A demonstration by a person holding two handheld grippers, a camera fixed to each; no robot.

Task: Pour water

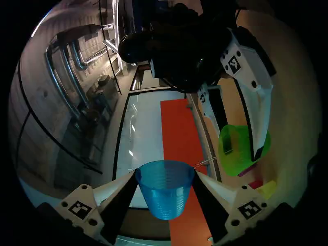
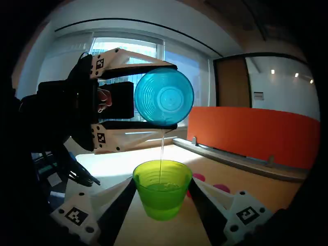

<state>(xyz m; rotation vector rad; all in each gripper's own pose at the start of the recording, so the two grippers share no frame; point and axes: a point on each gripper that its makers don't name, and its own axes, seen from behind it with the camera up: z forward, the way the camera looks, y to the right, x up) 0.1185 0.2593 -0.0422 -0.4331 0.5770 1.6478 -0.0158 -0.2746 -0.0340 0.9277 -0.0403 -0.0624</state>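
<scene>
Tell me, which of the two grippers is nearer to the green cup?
Right. The right gripper holds the green cup between its jaws. The left gripper is above it, apart, tipping the blue cup so a thin stream of water falls in.

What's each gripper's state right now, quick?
Left gripper: shut on the blue cup, tipped and pouring.
Right gripper: shut on the green cup, upright, catching the water.

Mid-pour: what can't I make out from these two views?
How full the blue cup is: right gripper view, its base faces the camera.
Part of the green cup: left gripper view, crossed by the right hand-held gripper's finger.
Pink objects: right gripper view, small, partly behind the green cup.
</scene>
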